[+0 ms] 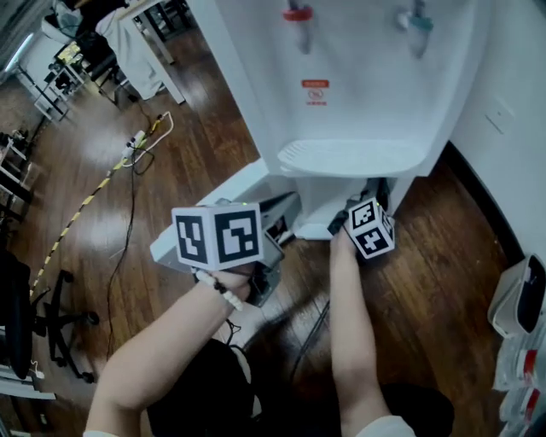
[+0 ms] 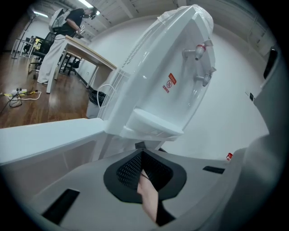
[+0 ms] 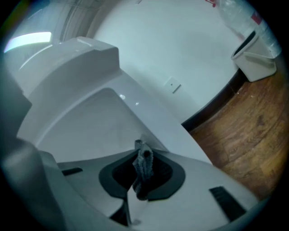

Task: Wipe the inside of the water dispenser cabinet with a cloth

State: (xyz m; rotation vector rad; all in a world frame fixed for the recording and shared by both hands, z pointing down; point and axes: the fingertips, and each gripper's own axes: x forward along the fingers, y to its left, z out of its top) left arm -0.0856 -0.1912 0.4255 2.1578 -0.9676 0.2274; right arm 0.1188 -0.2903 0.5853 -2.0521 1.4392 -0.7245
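Observation:
The white water dispenser [image 1: 358,85] stands ahead with a red tap [image 1: 297,15] and a blue tap [image 1: 418,21] above its drip tray [image 1: 354,156]. Its lower cabinet door [image 1: 223,195] hangs open to the left. My left gripper [image 1: 256,282] is low beside that door; in the left gripper view its jaws [image 2: 142,159] are shut with nothing between them. My right gripper [image 1: 350,218] is at the cabinet opening under the tray. In the right gripper view it [image 3: 143,163] is shut on a grey cloth [image 3: 144,160], close to a white dispenser wall [image 3: 90,122]. The cabinet's inside is hidden.
The floor is dark wood [image 1: 196,154], with cables and a power strip [image 1: 136,141] to the left. An office chair base [image 1: 60,329] is at the lower left. A white bin [image 1: 519,299] stands by the wall at right. Desks and a person [image 2: 63,27] are farther back.

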